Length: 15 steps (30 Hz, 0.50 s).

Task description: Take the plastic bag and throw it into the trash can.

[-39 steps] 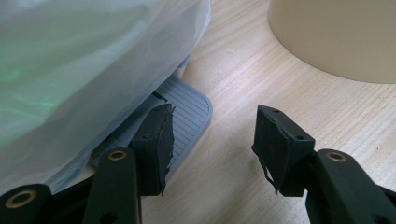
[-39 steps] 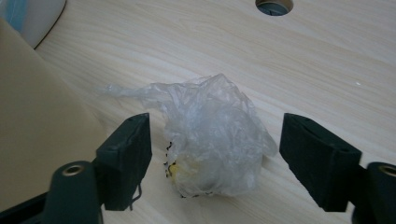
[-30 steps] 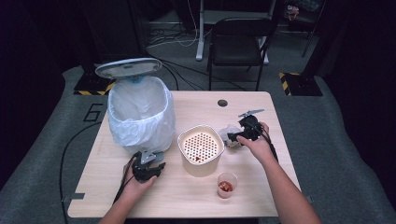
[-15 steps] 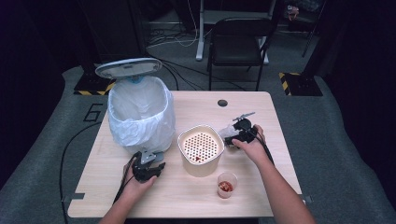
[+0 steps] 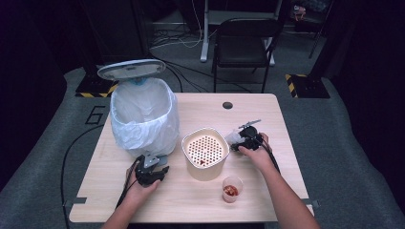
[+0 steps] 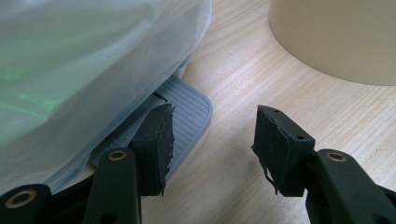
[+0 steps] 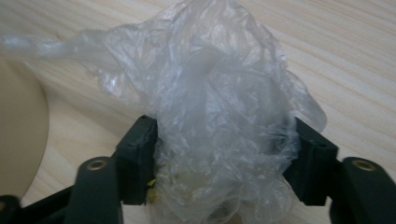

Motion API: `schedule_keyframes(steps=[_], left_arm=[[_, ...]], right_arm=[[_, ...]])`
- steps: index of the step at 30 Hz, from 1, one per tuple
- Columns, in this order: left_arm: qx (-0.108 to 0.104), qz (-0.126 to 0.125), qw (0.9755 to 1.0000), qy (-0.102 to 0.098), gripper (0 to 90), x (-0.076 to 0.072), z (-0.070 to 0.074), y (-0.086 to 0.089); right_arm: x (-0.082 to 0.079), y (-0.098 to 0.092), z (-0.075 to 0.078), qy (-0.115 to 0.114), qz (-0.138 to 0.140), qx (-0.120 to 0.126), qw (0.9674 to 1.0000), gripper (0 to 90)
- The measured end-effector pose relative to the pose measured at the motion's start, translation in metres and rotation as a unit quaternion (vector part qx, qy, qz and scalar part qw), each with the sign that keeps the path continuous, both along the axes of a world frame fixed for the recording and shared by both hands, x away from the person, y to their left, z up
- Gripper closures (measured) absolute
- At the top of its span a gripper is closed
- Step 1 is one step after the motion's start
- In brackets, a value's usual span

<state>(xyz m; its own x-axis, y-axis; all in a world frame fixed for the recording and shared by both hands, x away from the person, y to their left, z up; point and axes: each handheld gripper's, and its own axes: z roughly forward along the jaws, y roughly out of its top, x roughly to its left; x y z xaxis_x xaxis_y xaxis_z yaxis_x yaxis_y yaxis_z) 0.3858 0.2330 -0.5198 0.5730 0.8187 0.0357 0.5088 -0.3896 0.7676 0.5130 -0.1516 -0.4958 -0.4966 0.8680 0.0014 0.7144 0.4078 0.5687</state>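
From the high view we see a wooden table [image 5: 200, 200] with a bin [image 5: 143, 119] lined with a white bag standing at its left rear, its grey lid [image 5: 132, 69] tipped up behind it. A cream tub [image 5: 205, 151] with a perforated insert sits near the middle, and a small clear cup [image 5: 231, 189] holding something reddish stands in front of it, toward the person. On the floor mat left of the table we can read a large "6" [image 5: 97, 115]; no other writing or brand is legible. The left gripper [image 5: 152, 171] rests on the table just in front of the bin, and the right gripper [image 5: 239, 139] is just right of the tub, at a crumpled clear plastic wrap [image 5: 232, 138] lying on the table. In the left gripper view, the two black jaws stand apart with bare wood between them and grasp nothing; one jaw sits over the ribbed grey pedal [image 6: 189, 112] at the foot of the bin, under the bag's overhang, and the tub's wall curves past at the upper right. In the right gripper view, the jaws have just been closing and the plastic wrap [image 7: 219, 107] bulges up between them, both pads pressed into its sides, with the tub's edge at the left.
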Motion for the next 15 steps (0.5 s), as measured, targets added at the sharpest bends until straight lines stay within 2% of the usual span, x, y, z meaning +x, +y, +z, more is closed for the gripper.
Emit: schedule_keyframes(steps=[15], left_arm=[[0.000, 0.001, 1.0000, -0.001, 47.4, -0.0001, -0.0001, -0.0001]], right_arm=[[-0.0011, 0.0014, -0.0021, -0.009, 0.016, 0.009, 0.9998, 54.8]])
